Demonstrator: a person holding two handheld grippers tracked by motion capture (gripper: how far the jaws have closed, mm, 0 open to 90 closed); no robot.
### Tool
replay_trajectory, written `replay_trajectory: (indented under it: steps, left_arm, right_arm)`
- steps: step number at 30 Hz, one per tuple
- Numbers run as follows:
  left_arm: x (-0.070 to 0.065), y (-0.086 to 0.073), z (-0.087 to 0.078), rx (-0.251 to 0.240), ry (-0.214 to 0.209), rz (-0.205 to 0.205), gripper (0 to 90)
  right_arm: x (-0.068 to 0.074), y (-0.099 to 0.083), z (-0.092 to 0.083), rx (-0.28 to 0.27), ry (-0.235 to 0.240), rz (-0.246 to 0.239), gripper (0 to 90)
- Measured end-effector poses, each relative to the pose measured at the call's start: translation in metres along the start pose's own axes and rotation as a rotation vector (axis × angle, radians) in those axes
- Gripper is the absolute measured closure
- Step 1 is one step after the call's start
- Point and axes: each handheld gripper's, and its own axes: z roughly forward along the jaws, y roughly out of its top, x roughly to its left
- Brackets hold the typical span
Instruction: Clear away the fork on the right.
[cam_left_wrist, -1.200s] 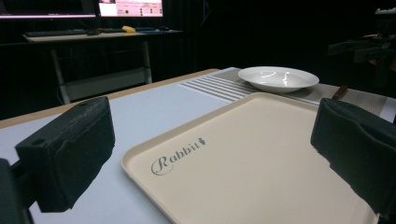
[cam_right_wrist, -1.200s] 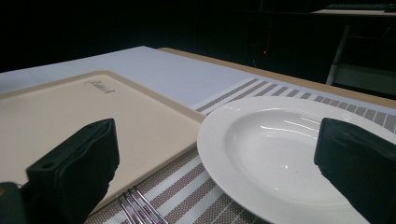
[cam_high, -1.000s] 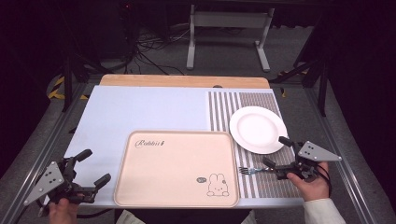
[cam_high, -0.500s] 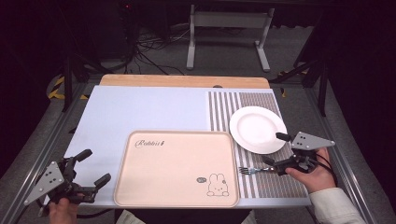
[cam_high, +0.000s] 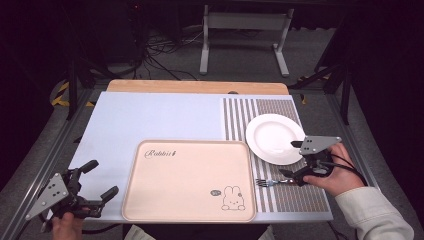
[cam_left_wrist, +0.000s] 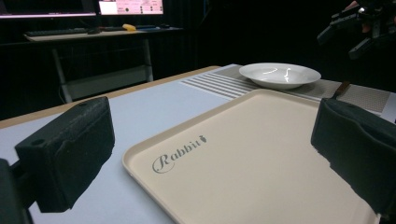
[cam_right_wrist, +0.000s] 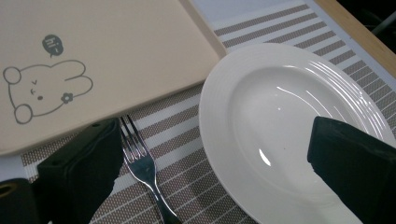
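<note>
Table (cam_high: 150, 115), seen from the high view, with the beige tray (cam_high: 190, 180) as landmark. A white plate (cam_high: 274, 138) sits just beyond the tray's far right corner on the striped placemat (cam_high: 295, 197); a fork (cam_high: 270, 182) lies on the mat just right of the tray, tines toward it.

What has changed: over the last second the right gripper (cam_high: 300, 165) has lifted off the mat and swung away from the fork's handle toward the plate, its upper jaw now over the plate's near rim. The fork has not moved — it rests where it lay, apart from both jaws. This suggests the hand is either repositioning for a grasp or turning to the plate instead; nothing is yet picked up. The left gripper (cam_high: 92, 185) has stayed put off the tray's near left corner.

Finger state: both grippers stand wide open and hold nothing.

View differences: the right gripper view shows the fork (cam_right_wrist: 142, 163) beside the inner edge of the left jaw, with the plate (cam_right_wrist: 289, 126) spanning most of the gap — a relation the high view blurs. The left gripper view shows the tray (cam_left_wrist: 261, 158) between its spread jaws and the right gripper (cam_left_wrist: 359, 28) raised clear above the table beyond the plate (cam_left_wrist: 280, 74).
</note>
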Motion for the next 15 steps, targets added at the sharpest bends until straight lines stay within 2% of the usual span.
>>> replay_trajectory:
  steps: [1,7,15]
  left_arm:
    - [0.0,0.0,0.0,0.0,0.0,0.0,0.4]
    - [0.0,0.0,0.0,0.004,-0.003,0.002,0.4]
    - [0.0,0.0,0.0,0.005,-0.003,0.001,0.4]
  right_arm:
    - [0.0,0.0,0.0,0.0,0.0,0.0,4.7]
    - [-0.002,0.007,0.004,0.091,0.022,-0.044,5.1]
    - [-0.004,0.009,0.013,0.185,0.046,-0.089,6.2]
